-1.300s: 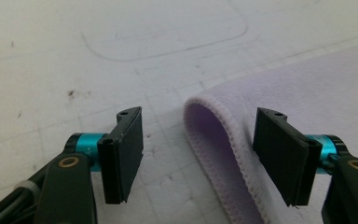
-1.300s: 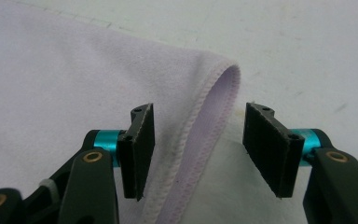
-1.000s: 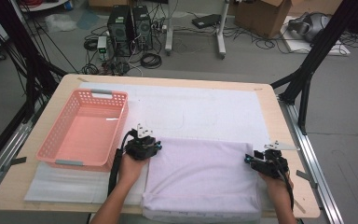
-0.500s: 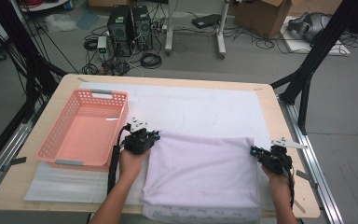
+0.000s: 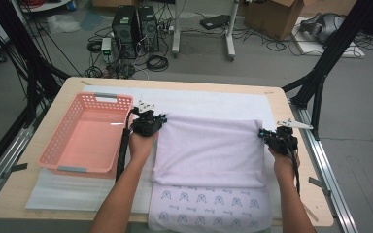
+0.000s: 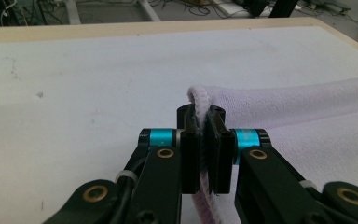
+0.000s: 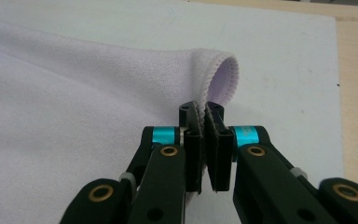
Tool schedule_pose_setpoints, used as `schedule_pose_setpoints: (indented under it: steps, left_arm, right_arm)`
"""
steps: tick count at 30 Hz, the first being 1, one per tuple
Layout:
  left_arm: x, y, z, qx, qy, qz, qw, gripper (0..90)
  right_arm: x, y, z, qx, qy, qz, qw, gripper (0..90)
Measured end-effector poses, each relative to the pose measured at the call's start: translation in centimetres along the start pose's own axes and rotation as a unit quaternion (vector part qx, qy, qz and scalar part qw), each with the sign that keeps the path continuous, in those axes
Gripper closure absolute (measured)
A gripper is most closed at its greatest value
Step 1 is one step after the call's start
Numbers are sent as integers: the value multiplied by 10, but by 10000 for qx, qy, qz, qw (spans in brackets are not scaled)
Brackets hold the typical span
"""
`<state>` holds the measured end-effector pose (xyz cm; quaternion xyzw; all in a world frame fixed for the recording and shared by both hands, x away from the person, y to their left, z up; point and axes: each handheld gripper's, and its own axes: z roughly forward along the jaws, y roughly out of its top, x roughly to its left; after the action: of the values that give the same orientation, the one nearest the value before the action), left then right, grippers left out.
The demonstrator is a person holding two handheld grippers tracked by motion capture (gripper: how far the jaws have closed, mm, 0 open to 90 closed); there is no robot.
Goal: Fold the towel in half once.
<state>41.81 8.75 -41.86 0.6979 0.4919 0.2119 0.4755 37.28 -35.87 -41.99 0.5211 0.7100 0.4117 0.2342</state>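
A lavender towel (image 5: 209,150) lies on the white mat (image 5: 209,99), and a strip with a small printed pattern (image 5: 209,206) shows at its near edge. My left gripper (image 5: 161,120) is shut on the towel's far left corner. In the left gripper view the gripper (image 6: 204,119) pinches the hem (image 6: 198,95) between its pads. My right gripper (image 5: 266,134) is shut on the far right corner. In the right gripper view the gripper (image 7: 204,114) clamps the curled hem (image 7: 223,77). Both corners are raised a little off the mat.
A pink plastic basket (image 5: 106,97) stands empty at the left, close beside my left hand. The wooden table edge (image 5: 291,121) runs just right of my right gripper. White mat stretches beyond the towel towards the far edge. Black frame legs stand at both table sides.
Both hands have moved away from the person and slightly up, carrying the towel's far edge with them. The patterned strip at the near edge has come into sight.
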Motion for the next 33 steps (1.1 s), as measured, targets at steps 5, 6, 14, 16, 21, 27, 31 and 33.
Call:
schedule_pose_setpoints:
  steps: [5, 6, 14, 16, 21, 27, 31, 33]
  left_arm:
    - [8, 6, 15, -52, 67, -139, 9999, 850]
    - [10, 8, 17, 21, 87, -104, 9999, 850]
    - [11, 10, 29, 71, 78, -133, 9999, 649]
    - [11, 9, 28, 180, -46, -138, 9997, 556]
    - [4, 12, 17, 309, -227, 110, 9992, 498]
    - [-16, 12, 1, 75, -535, 241, 9982, 426]
    - [-24, 3, -8, 92, -710, 323, 9969, 410]
    - [-27, 0, -14, 76, -788, 348, 9963, 407]
  right_arm:
    - [-6, 11, 18, 74, -8, 56, 10000, 867]
    - [-8, 13, 21, 48, -16, 63, 10000, 867]
    - [-17, 14, 40, 209, -2, 168, 9996, 790]
    - [-19, 13, 41, 245, -4, 248, 9994, 702]
    - [-18, 15, 31, 231, 105, 344, 9991, 564]
    - [-13, 19, 9, 90, 124, 358, 9992, 467]
    - [-9, 17, -9, 27, 256, 254, 9993, 471]
    - [-8, 15, -18, 22, 385, 253, 9989, 471]
